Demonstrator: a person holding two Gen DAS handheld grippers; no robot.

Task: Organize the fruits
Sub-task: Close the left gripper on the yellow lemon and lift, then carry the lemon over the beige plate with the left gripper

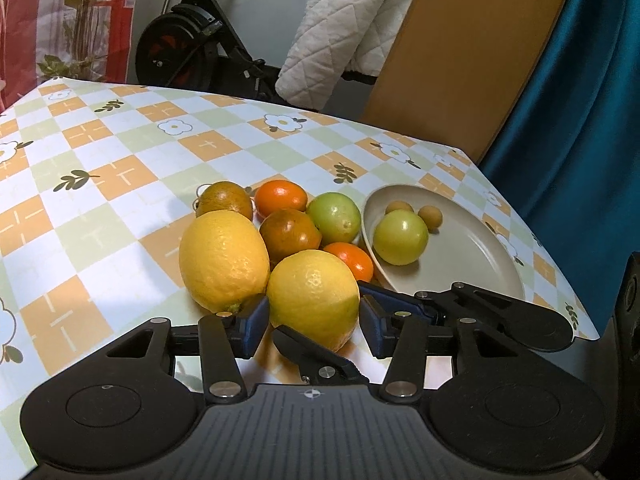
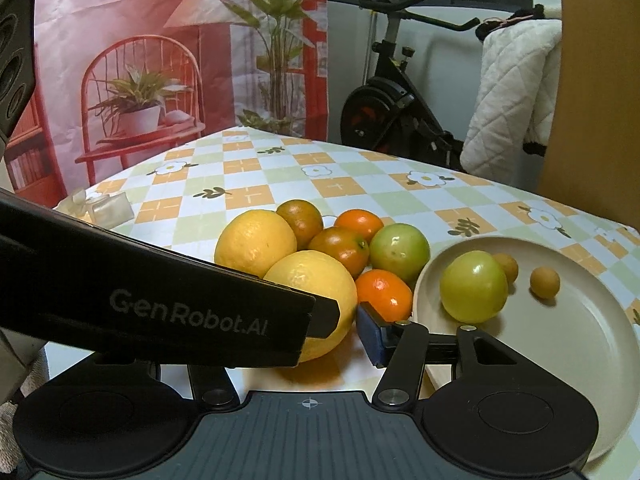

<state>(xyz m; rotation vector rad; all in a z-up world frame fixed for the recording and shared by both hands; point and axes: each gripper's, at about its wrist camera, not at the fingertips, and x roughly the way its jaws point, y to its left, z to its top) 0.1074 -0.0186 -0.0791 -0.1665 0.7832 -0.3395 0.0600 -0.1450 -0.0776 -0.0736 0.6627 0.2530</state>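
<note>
A heap of fruit is being shown at the centre of both frames, resting on a counter (image 1: 120, 152) covered in an orange, green and white checked cloth with flower prints. The nearest lemon (image 1: 313, 298) (image 2: 316, 304), bright yellow with a dimpled skin, is being framed between the blue pads of the left tool (image 1: 314, 322), whose jaws are spread, one pad on each side of the fruit; whether the pads are touching it cannot be told. A second, larger lemon (image 1: 223, 259) (image 2: 256, 242) is seen just to the left, touching the first. Behind them two brownish-orange fruits (image 1: 290, 234) (image 2: 339, 248), two glossy orange ones (image 1: 281, 199) (image 2: 384, 294) and a pale green round fruit (image 1: 335, 217) (image 2: 399, 252) are clustered closely.

At the right of the frame a beige plate (image 1: 472, 256) (image 2: 580, 320) is holding another green fruit (image 1: 401, 239) (image 2: 473, 286) and two small tan fruits (image 1: 431, 214) (image 2: 544, 281).

In the right wrist view, the right tool (image 2: 344, 332) is being held low near the same lemon; only one blue pad is visible, the other being hidden by the left tool's black body, so its state cannot be told.
</note>
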